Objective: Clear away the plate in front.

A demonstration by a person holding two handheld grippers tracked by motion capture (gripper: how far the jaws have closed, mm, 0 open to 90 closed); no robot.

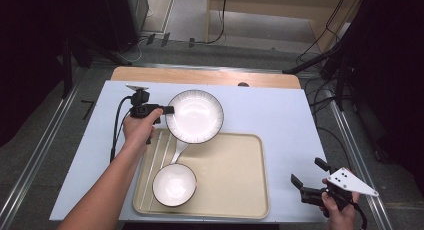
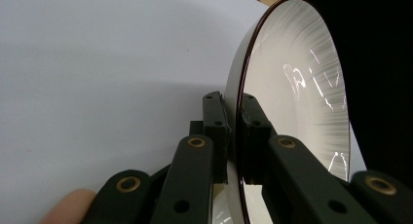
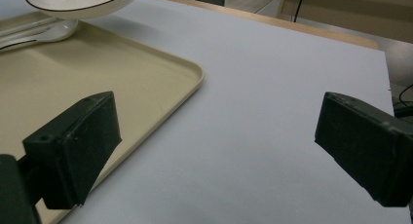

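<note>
White sheeting covers the table (image 1: 280, 120), its wooden far edge bare; on it, toward the person's side, lies a cream tray (image 1: 235, 175), which the right gripper view shows just beside and under the near-side jaw of the right gripper (image 1: 306, 182); that gripper's jaws stand spread wide with nothing between them, bare sheet showing in the gap. Next in size is the white plate (image 1: 195, 115) with a dark rim line, held clear of the table over the tray's far edge; the left gripper (image 1: 167, 110) pinches its rim, one jaw pressed on the plate's underside and the other on its inner face, so the plate stands out edge-on beyond the fingertips (image 2: 253, 119) in the left gripper view. A smaller white bowl (image 1: 174, 185) sits in the tray's near left corner, well apart from both grippers; a white spoon (image 1: 179, 151) lies between bowl and plate, its bowl end hidden under the plate.
</note>
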